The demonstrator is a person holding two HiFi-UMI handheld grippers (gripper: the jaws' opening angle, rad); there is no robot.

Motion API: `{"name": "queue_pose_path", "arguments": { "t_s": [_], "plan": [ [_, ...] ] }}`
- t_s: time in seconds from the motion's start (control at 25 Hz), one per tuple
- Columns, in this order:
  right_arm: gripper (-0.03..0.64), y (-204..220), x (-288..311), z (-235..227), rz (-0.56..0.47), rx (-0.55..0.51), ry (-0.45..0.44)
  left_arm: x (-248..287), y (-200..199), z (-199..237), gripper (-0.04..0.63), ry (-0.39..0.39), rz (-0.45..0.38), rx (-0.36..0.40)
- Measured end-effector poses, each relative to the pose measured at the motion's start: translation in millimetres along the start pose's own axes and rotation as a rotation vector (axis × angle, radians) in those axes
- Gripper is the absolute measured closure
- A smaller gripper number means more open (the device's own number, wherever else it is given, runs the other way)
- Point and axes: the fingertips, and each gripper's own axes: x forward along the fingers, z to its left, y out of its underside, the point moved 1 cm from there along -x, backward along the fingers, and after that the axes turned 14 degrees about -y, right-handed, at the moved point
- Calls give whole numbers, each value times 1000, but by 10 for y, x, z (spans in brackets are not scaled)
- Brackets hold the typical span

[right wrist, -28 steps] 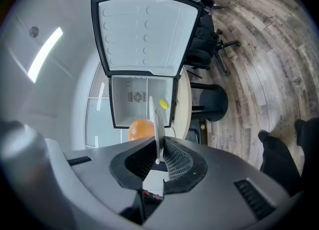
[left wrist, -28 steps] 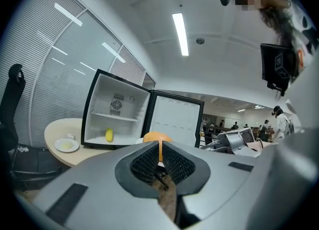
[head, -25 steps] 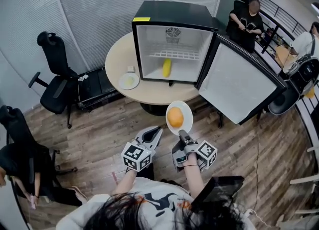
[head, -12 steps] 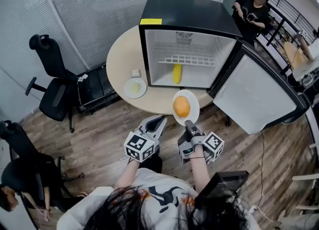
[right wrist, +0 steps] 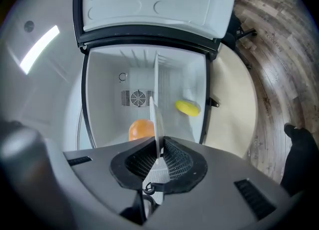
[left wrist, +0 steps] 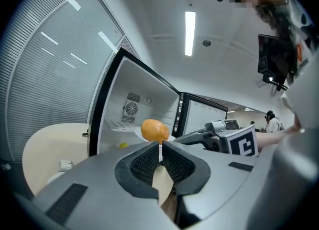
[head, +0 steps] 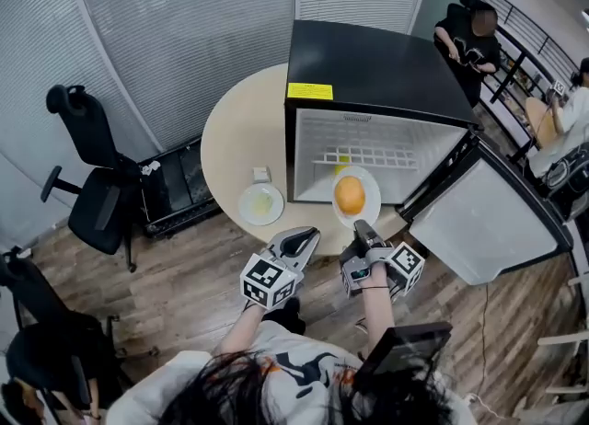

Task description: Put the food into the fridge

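Inside the fridge (head: 377, 69) lies yellow food (right wrist: 187, 107); right tool (head: 360, 226) clamps the plate (head: 372, 211) bearing orange food (head: 350, 194); left tool (head: 310, 233) closed.

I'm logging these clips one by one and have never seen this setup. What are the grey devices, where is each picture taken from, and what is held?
No robot here: a person holds a two-jaw gripper in each hand. The wide picture comes from a camera on the person's head, looking down. The other two come from cameras riding on the grippers, looking along their jaws. The right gripper is clamped on the rim of a white plate carrying an orange fruit, just in front of the open fridge, which stands on a round table. The left gripper is shut and empty. A yellow item lies inside the fridge, and a small plate sits on the table.
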Motion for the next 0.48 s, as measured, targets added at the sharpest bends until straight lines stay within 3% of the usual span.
{"name": "queue_pose_path", "arguments": {
  "t_s": [0.48],
  "plan": [
    [575,-541,973,52,-132,-7,-1,334,-85,365,583,47,10,-11]
  ]
}}
